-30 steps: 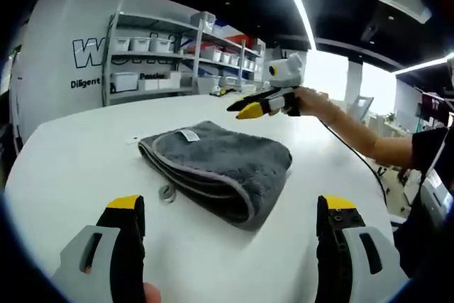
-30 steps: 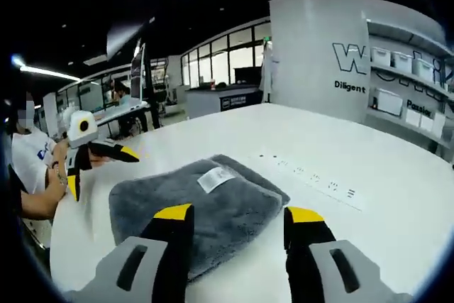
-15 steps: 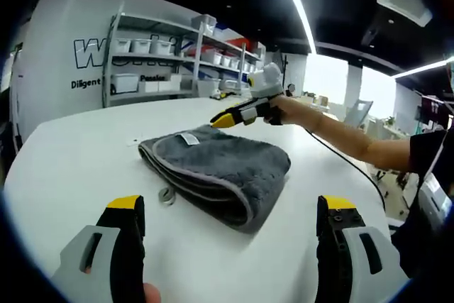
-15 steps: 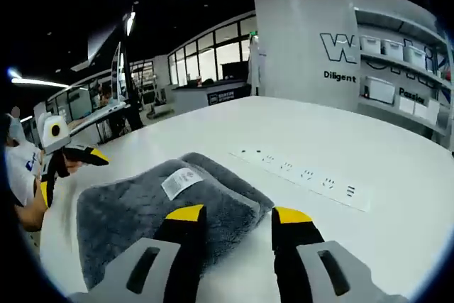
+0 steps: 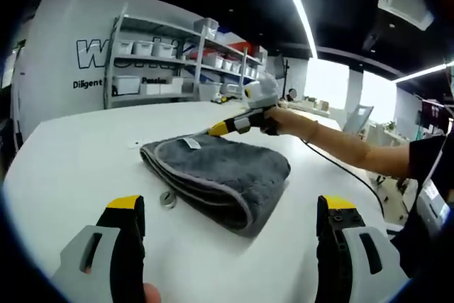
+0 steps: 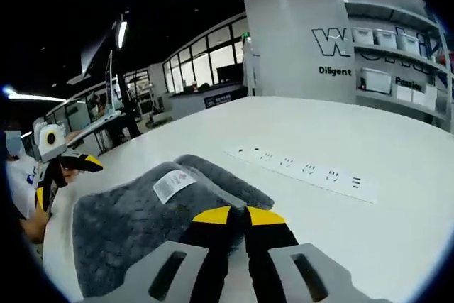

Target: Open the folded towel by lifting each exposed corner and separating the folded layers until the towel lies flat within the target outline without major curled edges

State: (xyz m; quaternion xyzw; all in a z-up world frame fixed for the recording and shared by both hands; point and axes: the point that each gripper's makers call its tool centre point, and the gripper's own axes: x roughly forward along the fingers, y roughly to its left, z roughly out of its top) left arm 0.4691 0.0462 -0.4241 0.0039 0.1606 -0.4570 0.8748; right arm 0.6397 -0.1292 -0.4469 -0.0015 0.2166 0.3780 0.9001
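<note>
We are seeing the folded grey towel lying on the white tabletop, its white label facing up. Our right claw is pinching narrow at the towel's near edge, yellow tips almost together; whether cloth is caught between them, we cannot tell. Our left claw is hanging wide open, short of the towel. A power strip is lying beyond it.

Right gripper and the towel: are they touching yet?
Touching. In the right gripper view the right gripper has its yellow-tipped jaws closed together on the edge of the grey towel, with no gap between tips and cloth.
</note>
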